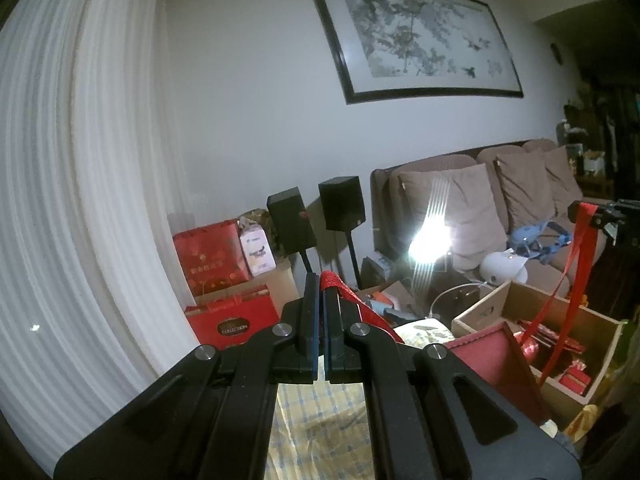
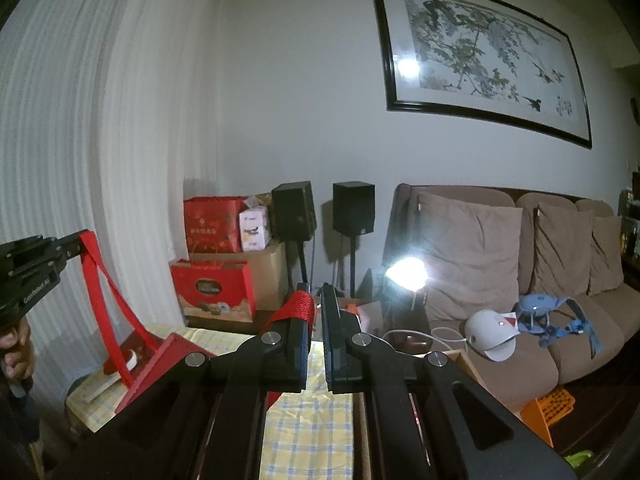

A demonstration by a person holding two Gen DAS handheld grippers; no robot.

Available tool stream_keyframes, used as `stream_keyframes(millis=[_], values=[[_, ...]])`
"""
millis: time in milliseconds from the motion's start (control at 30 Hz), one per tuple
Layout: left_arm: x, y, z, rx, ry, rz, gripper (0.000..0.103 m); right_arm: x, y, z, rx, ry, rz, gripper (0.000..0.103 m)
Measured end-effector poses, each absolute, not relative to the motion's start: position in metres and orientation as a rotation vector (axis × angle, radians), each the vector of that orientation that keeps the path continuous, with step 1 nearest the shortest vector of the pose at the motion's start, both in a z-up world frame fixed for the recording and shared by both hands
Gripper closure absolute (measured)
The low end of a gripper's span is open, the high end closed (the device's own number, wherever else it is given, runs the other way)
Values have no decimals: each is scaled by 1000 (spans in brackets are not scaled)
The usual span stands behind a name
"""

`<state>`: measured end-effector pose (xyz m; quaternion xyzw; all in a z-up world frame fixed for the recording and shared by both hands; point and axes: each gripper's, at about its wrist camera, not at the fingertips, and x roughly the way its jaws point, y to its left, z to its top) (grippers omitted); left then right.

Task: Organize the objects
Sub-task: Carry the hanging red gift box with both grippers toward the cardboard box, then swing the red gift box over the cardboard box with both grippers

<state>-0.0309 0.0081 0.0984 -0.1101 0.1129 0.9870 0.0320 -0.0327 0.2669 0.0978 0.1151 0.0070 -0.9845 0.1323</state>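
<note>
Here, the left gripper (image 1: 321, 304) is closed on a red handle (image 1: 334, 282) of the red gift bag (image 1: 494, 354), held above the yellow checked cloth (image 1: 320, 420). The right gripper (image 2: 316, 312) has its fingers nearly together, the other red handle (image 2: 302, 305) looped over its left finger. Beyond stand a cardboard box (image 1: 560, 384), two black speakers (image 2: 354, 208) and a brown sofa (image 2: 520, 280).

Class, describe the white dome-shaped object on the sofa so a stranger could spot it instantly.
Start at the long brown sofa under the framed ink painting. On its left seat lies a white dome-shaped object, beside a blue strappy device; alone there, it is smooth and white with a red mark.
</note>
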Motion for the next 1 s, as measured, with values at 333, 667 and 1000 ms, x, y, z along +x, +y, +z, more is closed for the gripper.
stream_keyframes(millis=[333,667,1000], values=[[-38,21,106,-333,370,3021,101,-36,273,103,332,44,-2864,99],[-45,41,118,-334,387,3009,101,-36,292,112,325,35,-2889,99],[-56,63,123,-356,383,2979,101,-35,316,117,335,47,-2924,99]])
